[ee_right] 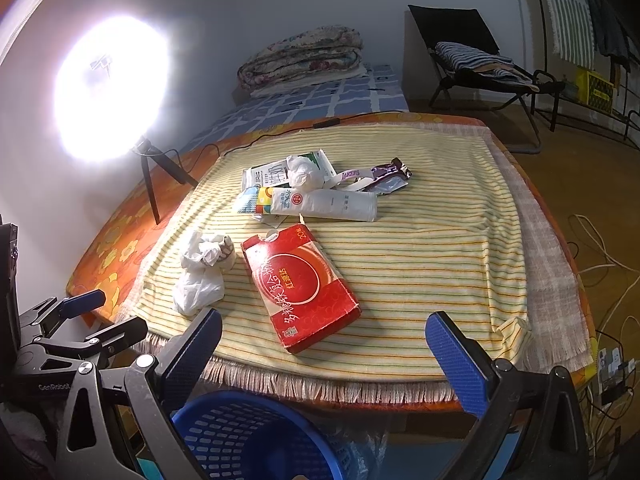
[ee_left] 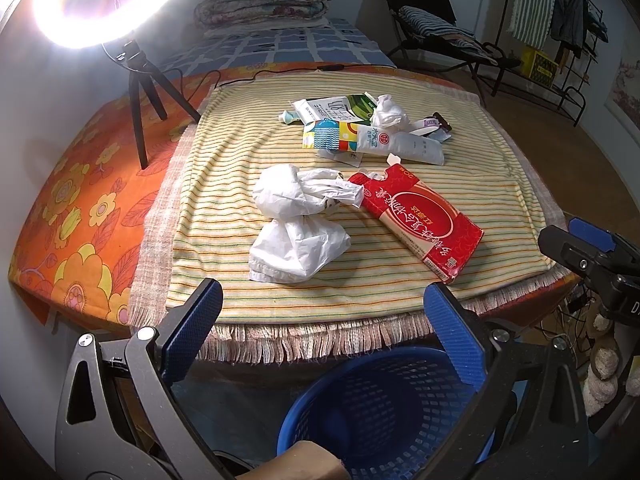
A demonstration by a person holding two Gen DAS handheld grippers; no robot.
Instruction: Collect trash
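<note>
From the left wrist view, the left tool (ee_left: pixel 322 312) hangs at the near edge of the tabletop (ee_left: pixel 500 208), fingers spread wide with nothing between them. Ahead, on the striped cloth (ee_left: pixel 224 216), lies the trash: a crumpled white plastic bag (ee_left: pixel 298 222) nearest, a flattened red carton (ee_left: pixel 420 220) touching its right side, and farther back a heap of milk cartons (ee_left: pixel 332 110), a white pouch (ee_left: pixel 400 144) and a wad of tissue (ee_left: pixel 390 112). The red carton's long axis runs diagonally, torn end toward the far left, closed end toward the near right corner. Below the table edge sits the blue basket (ee_left: pixel 384 404), mouth up, apparently empty. The right tool (ee_left: pixel 580 256) peeks in at the right; this view doesn't show its gap.

Over to the right wrist view: the right tool (ee_right: pixel 324 344) is also spread and empty, lined up just short of the red carton (ee_right: pixel 300 284), whose near end points almost at it. The plastic bag (ee_right: pixel 204 272) lies left of it, and the blue basket (ee_right: pixel 248 436) waits underneath.

Nothing looks collected yet, I'd say. Best play: cross the carton's short width, not its length, close near the near end, lift clear of the fringe, then release over the basket. The bag is soft, so pinch a bunched fold.
</note>
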